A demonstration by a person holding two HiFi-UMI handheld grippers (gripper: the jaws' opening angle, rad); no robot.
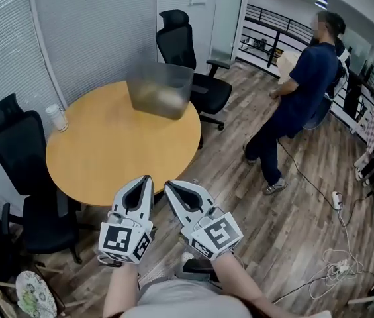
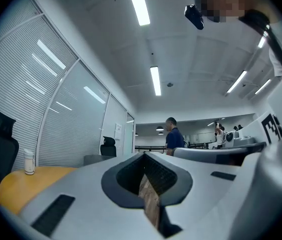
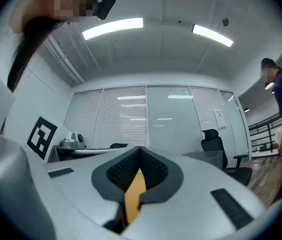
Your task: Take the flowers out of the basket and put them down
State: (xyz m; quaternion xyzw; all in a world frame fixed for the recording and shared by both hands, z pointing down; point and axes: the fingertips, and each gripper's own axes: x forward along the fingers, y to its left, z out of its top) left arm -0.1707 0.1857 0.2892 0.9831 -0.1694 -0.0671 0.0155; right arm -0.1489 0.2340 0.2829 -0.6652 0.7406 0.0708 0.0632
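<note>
A grey basket (image 1: 160, 88) stands on the far side of a round wooden table (image 1: 107, 158). It looks blurred, and something pale lies inside; I cannot make out flowers. My left gripper (image 1: 147, 179) and right gripper (image 1: 169, 185) are side by side just off the table's near edge, both pointing at the basket. Both are shut with nothing between the jaws. In the left gripper view the left gripper (image 2: 143, 154) is shut, and the basket (image 2: 97, 159) shows low beyond it. In the right gripper view the right gripper (image 3: 140, 148) is shut, with the basket (image 3: 206, 156) to its right.
A clear cup (image 1: 57, 118) stands at the table's left edge. Black office chairs (image 1: 16, 152) (image 1: 188, 45) ring the table. A person in dark blue (image 1: 302, 91) stands on the wooden floor at the right. Cables and a power strip (image 1: 336, 199) lie on the floor there.
</note>
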